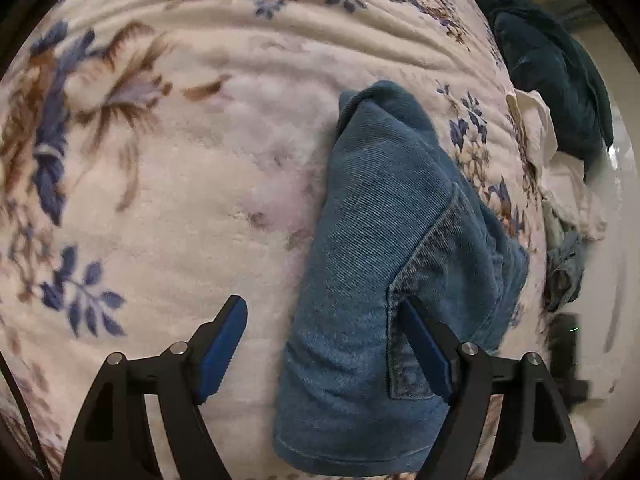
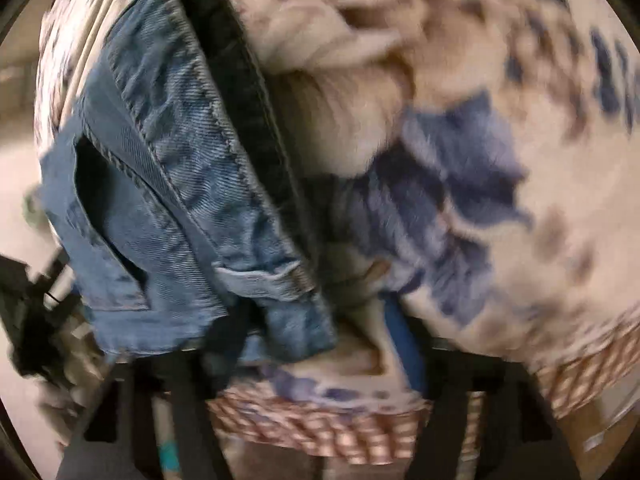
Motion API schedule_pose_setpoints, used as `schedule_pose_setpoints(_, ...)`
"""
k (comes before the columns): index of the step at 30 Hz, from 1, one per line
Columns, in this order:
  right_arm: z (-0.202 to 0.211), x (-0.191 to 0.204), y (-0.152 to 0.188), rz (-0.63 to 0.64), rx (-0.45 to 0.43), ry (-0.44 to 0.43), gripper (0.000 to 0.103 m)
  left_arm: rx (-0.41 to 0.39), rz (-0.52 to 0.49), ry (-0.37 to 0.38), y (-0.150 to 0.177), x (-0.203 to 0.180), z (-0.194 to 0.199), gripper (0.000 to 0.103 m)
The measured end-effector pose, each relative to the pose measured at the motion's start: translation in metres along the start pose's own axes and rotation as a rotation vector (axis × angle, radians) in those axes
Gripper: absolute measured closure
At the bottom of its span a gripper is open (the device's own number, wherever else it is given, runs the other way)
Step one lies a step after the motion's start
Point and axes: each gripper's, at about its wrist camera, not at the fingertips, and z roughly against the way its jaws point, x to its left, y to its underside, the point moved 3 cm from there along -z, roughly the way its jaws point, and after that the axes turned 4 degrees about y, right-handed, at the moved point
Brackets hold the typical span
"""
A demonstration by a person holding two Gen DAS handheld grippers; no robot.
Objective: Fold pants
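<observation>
Evidently, each line below ties a placing to its likely reason.

Pants: the denim pants (image 1: 384,264) lie as a compact folded bundle on the floral blanket (image 1: 160,184), long axis running away from the left camera; a back pocket (image 1: 436,280) faces up, which suggests the legs are already doubled over the seat.

Same pants, right view: the pants (image 2: 168,184) show their waistband (image 2: 236,92) and a belt loop (image 2: 264,274) at the edge facing the bare blanket (image 2: 500,160); this view is smeared, so finer detail cannot be told.

Left gripper: the left gripper (image 1: 324,340) stands wide above the near end of the bundle, one blue pad (image 1: 224,348) over bare blanket, the other pad (image 1: 424,348) over the pocket; nothing is pinched. The straddle reads as either a release after laying the fold or a set-up to press it flat.

Right gripper: the right gripper (image 2: 320,344) has its jaws apart, one finger behind the denim's near corner and the other blue finger (image 2: 404,344) over the blanket; no cloth appears clamped, though blur makes contact with the corner uncertain.

Blanket: soft and plush, so the bundle sinks slightly and keeps its shape.

Other clothes: a dark green garment (image 1: 552,80) and a white garment (image 1: 536,128) sit at the blanket's far edge, well apart, likely a waiting pile.

Progress: judged near done.
</observation>
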Motion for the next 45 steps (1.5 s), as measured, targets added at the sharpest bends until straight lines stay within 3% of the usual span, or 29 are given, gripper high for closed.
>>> schedule_pose_setpoints(1, 0.013, 0.003, 0.001, 0.033, -0.037, -0.007, 0.028, -0.006, -0.014, -0.015, 0.002, -0.002, 0.002, 0.022)
schedule_pose_setpoints(3, 0.039, 0.008, 0.005, 0.091, -0.114, 0.019, 0.026, -0.009, -0.051, -0.061, 0.004, -0.006, 0.004, 0.0)
schedule_pose_setpoints(4, 0.051, 0.013, 0.006, 0.128, -0.145, 0.048, 0.015, -0.033, -0.07, -0.096, 0.005, -0.008, 0.009, 0.0)
schedule_pose_setpoints(6, 0.073, 0.035, 0.004, 0.217, -0.178, 0.087, 0.011, -0.057, -0.108, -0.191, 0.007, -0.011, 0.016, 0.0)
schedule_pose_setpoints(7, 0.082, 0.048, 0.001, 0.264, -0.177, 0.114, 0.011, -0.054, -0.141, -0.318, 0.008, -0.013, 0.018, 0.0)
schedule_pose_setpoints(8, 0.092, 0.068, -0.005, 0.318, -0.183, 0.149, 0.011, -0.064, -0.168, -0.397, 0.009, -0.015, 0.021, 0.0)
schedule_pose_setpoints(11, 0.105, 0.137, -0.027, 0.464, -0.169, 0.25, 0.012, -0.056, -0.17, -0.448, 0.014, -0.02, 0.026, 0.0)
schedule_pose_setpoints(16, 0.094, 0.257, -0.069, 0.671, -0.106, 0.265, 0.018, -0.026, -0.184, -0.451, 0.028, -0.031, 0.027, 0.0)
schedule_pose_setpoints(19, 0.075, 0.325, -0.085, 0.817, -0.116, 0.363, 0.021, 0.024, -0.178, -0.43, 0.036, -0.036, 0.017, 0.0)
schedule_pose_setpoints(24, 0.03, 0.386, -0.11, 0.958, -0.043, 0.456, 0.044, 0.055, -0.179, -0.452, 0.039, -0.036, 0.004, 0.0)
schedule_pose_setpoints(28, -0.005, 0.402, -0.112, 1.065, 0.021, 0.561, 0.068, 0.061, -0.137, -0.436, 0.036, -0.028, 0.001, 0.0)
schedule_pose_setpoints(29, -0.009, 0.407, -0.113, 1.079, 0.033, 0.567, 0.081, 0.064, -0.125, -0.429, 0.035, -0.027, 0.001, 0.0)
schedule_pose_setpoints(31, -0.012, 0.412, -0.115, 1.064, 0.063, 0.548, 0.091, 0.069, -0.106, -0.413, 0.035, -0.023, 0.0, 0.0)
schedule_pose_setpoints(36, -0.004, 0.41, -0.134, 0.984, 0.06, 0.513, 0.095, 0.061, -0.102, -0.378, 0.038, -0.017, 0.0, 0.0)
schedule_pose_setpoints(41, 0.0, 0.405, -0.154, 0.909, 0.132, 0.448, 0.094, 0.065, -0.108, -0.373, 0.039, -0.012, 0.001, 0.0)
schedule_pose_setpoints(45, -0.011, 0.408, -0.158, 0.941, 0.193, 0.479, 0.093, 0.066, -0.106, -0.377, 0.039, -0.012, 0.0, 0.0)
